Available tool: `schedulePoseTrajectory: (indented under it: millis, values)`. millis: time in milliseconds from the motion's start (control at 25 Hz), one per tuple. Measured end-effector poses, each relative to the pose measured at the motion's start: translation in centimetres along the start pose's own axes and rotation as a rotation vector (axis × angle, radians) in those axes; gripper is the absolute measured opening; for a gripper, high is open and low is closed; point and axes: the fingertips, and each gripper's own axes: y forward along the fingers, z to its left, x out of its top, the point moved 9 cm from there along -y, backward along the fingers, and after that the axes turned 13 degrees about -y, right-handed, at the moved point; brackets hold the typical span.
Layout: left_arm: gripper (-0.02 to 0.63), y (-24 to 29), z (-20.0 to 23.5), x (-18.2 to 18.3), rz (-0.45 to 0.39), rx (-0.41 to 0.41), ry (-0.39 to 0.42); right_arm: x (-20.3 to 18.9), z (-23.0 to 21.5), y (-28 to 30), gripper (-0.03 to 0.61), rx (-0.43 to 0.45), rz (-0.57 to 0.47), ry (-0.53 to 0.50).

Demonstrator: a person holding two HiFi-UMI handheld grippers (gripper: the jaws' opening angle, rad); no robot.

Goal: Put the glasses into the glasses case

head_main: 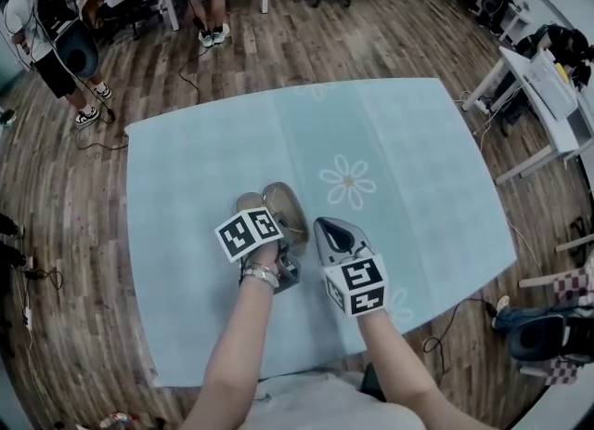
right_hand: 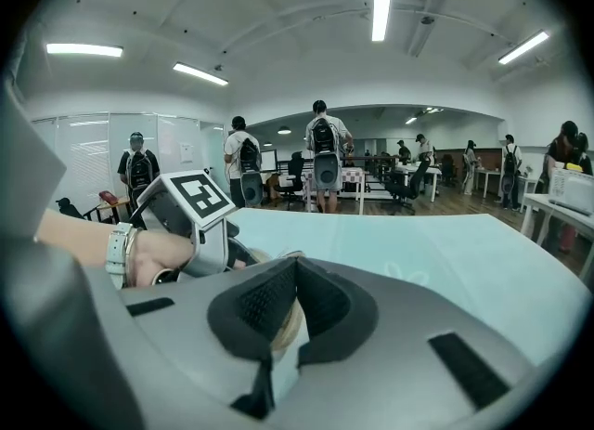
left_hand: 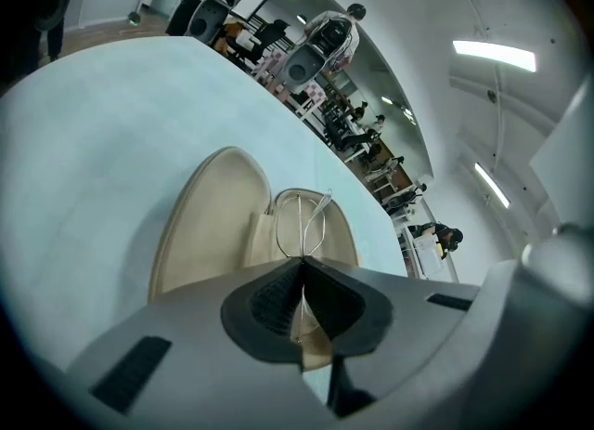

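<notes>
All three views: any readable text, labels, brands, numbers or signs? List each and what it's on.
No readable text in any view.
Left marker cube, right marker cube: black-and-white square patterns only, no letters or digits.
Wall sheet: too small to read.
Tablecloth: daisy print, no words.
Glasses case: plain, no brand visible.

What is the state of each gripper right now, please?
Left gripper: fingers closed on the glasses.
Right gripper: fingers closed, nothing visibly held.
</notes>
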Motion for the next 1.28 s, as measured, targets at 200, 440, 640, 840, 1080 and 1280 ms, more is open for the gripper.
schedulePoseTrajectory:
  millis: [200, 440, 640, 840, 1080, 1280]
  values:
    - [0.014, 0.9, 0.2, -0.1, 0.071, 0.020, -0.017, -0.7, -0.2, -0.1, 0.003, -0.010, 0.021, 0.007]
    - [0.107, 1.4, -0.3, -0.7, 0.146, -0.044, -0.025, -1.1, -0.3, -0.3, 0.003, -0.014, 0.026, 0.018]
    - [0.151, 1.2, -0.3, -0.6, 0.162, -0.074, -0.022, -1.2, 0.2, 0.0, 0.003, -0.011, 0.023, 0.022]
    - [0.193, -0.1, -1.3, -0.6, 0.103, -0.090, 0.022, -1.2, 0.1, -0.7, 0.003, -0.015, 0.014, 0.027]
    - [0.193, -2.7, -2.9, -0.8, 0.021, -0.135, 0.094, -1.3, 0.2, -1.9, 0.003, -0.020, 0.002, 0.037]
    - [0.171, -5.5, -4.7, -1.5, -0.119, -0.140, 0.314, -1.0, 0.1, -3.3, 0.003, -0.037, -0.030, 0.050]
